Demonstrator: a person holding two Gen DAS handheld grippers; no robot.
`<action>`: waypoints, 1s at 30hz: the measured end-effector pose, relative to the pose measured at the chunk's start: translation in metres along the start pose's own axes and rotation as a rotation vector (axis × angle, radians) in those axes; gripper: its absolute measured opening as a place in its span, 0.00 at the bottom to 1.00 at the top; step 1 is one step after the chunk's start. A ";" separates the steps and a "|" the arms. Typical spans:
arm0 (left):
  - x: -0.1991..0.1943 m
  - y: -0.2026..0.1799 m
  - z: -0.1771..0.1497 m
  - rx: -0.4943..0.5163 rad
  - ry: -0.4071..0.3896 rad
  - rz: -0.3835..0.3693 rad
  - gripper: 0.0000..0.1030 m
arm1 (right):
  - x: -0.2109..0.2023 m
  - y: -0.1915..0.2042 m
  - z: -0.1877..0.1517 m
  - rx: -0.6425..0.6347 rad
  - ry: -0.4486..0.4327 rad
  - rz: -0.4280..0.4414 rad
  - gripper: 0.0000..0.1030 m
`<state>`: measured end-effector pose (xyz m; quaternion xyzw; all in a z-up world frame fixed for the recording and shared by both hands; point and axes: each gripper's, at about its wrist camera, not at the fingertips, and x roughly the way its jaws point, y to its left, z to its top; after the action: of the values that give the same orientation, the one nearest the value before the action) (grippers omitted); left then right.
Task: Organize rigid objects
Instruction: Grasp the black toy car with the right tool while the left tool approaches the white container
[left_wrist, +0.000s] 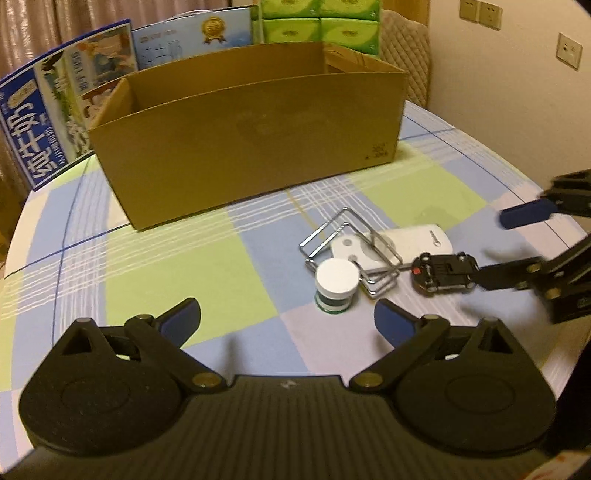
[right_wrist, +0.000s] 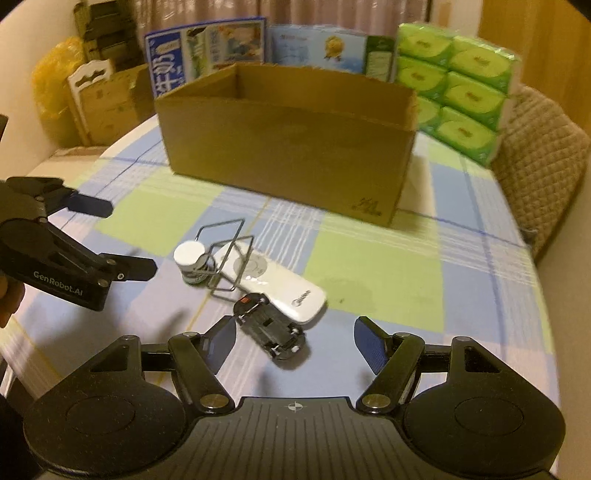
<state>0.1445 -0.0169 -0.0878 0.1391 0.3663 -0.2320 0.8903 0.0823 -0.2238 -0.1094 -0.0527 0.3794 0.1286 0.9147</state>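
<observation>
Left gripper (left_wrist: 287, 320) and right gripper (right_wrist: 294, 341) both wide, empty; toy car (right_wrist: 269, 328) near the right gripper's fingertips.

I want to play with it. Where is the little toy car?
The toy car lies upside down on the checked tablecloth, just ahead of the right gripper, touching the white remote.

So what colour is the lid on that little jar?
White. The jar lid shows best in the left wrist view.

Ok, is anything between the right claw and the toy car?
Nothing visible. The right claw is open with the upturned toy car just ahead on bare tablecloth. The white remote lies beyond, touching the car's far end.
</observation>
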 end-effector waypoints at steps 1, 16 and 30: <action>-0.001 -0.001 0.000 0.016 -0.008 -0.004 0.96 | 0.007 0.000 -0.001 -0.016 0.003 0.015 0.66; 0.020 0.001 -0.002 0.079 0.019 -0.082 0.87 | 0.043 0.019 0.002 -0.210 0.069 0.017 0.54; 0.032 -0.006 -0.001 0.119 0.043 -0.089 0.82 | 0.049 0.026 -0.001 -0.214 0.109 0.077 0.29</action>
<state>0.1608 -0.0317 -0.1117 0.1802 0.3768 -0.2899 0.8611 0.1076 -0.1893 -0.1451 -0.1423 0.4146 0.2001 0.8763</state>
